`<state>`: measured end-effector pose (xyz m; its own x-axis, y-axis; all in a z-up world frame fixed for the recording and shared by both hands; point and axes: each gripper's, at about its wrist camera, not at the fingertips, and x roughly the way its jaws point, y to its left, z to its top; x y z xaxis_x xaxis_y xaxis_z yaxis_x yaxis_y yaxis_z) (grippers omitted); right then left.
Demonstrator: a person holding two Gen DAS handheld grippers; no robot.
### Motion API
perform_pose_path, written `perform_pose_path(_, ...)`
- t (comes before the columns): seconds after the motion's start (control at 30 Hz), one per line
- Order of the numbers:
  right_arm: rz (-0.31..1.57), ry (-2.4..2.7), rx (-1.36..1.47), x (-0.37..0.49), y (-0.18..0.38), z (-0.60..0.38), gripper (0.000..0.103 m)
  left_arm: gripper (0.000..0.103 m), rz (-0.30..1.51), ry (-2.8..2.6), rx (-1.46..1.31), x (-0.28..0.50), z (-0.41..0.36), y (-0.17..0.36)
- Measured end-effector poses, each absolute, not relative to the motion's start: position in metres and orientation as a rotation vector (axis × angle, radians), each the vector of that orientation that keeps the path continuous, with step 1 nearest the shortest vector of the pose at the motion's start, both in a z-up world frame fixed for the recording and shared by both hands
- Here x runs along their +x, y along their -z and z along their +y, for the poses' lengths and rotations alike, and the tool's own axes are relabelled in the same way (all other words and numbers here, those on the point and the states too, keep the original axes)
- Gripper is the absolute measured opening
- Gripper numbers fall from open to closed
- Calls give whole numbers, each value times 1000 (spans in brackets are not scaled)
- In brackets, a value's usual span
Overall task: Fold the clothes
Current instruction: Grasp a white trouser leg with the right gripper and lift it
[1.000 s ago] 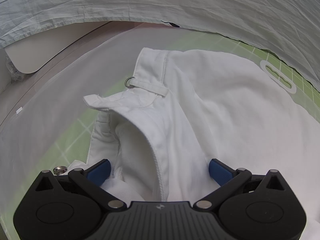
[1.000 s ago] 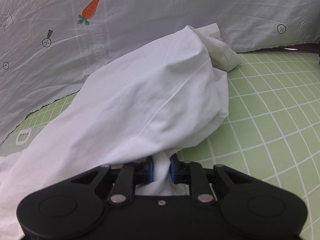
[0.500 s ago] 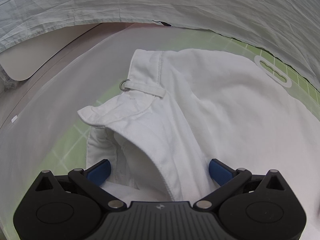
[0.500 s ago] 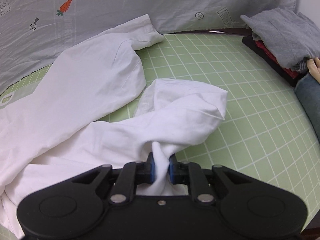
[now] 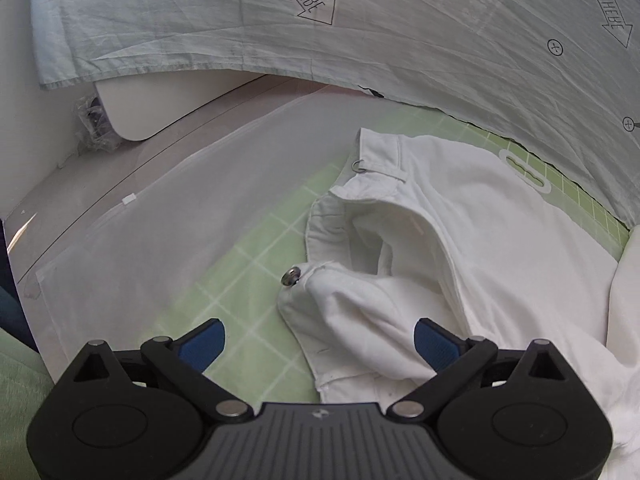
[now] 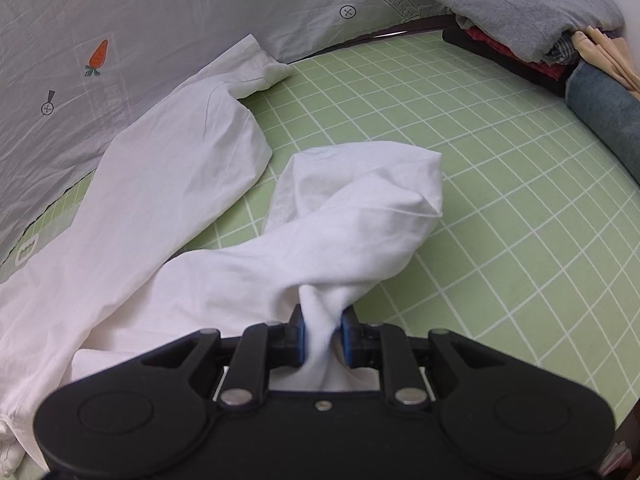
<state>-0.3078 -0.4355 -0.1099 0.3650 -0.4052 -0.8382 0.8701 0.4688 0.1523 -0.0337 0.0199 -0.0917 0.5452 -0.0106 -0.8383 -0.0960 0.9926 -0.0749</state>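
Left wrist view: the left gripper (image 5: pixel 318 340) hangs with its blue pads (image 5: pixel 202 344) spread wide and clamping nothing. Between and ahead of them lies the waistband end of the white trousers (image 5: pixel 460 248) on the green grid mat (image 5: pixel 256 264); a metal button (image 5: pixel 289 277) sits just ahead of the gap, a small ring (image 5: pixel 357 165) farther ahead.

Right wrist view: the right gripper (image 6: pixel 323 338) pinches a twisted bunch of one trouser leg (image 6: pixel 360 216); its jaws have just been opening slightly, cloth between them. The other leg (image 6: pixel 180 160) lies flat ahead-left. A stack of folded clothes (image 6: pixel 532 20) sits far ahead-right.
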Motion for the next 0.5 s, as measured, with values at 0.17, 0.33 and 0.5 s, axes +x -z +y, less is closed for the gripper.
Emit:
perform_pose_path(0.17, 826, 905, 692, -314, 115, -430, 19, 97, 1056, -29, -249, -62, 35, 114)
perform_pose_path(0.33, 811, 918, 729, -318, 121, -433, 21, 94, 1050, 29, -335, -63, 30, 124)
perform_pose_path(0.5, 789, 945, 770, -325, 125, -436, 29, 86, 1065, 58, -362, -52, 19, 134)
